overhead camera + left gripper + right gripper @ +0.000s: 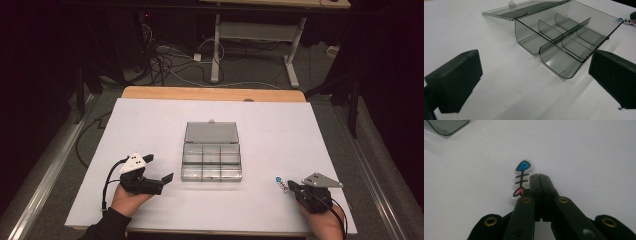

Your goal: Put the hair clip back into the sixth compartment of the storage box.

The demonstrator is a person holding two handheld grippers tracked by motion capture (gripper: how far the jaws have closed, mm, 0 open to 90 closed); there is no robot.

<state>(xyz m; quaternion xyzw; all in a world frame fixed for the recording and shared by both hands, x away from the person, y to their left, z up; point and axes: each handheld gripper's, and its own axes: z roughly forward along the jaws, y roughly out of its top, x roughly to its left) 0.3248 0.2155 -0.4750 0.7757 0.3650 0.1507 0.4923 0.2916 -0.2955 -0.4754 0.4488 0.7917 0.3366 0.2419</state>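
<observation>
right gripper (539, 177): jaws pressed together, nothing between them
fish-bone charm (522, 178): flat on the white table (150, 125), just beside the closed jaw tips
left gripper (167, 178): jaws spread, holding nothing
compartment box (211, 159): lid open, mid-table, apart from both grippers

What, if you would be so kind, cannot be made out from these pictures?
- Right gripper view: whether the shut right gripper pinches the fish-bone charm or lies beside it; the jaws cover its edge.
- High view: the charm's detail, too small.
- Left gripper view: the organizer box far corner, cut off.
</observation>
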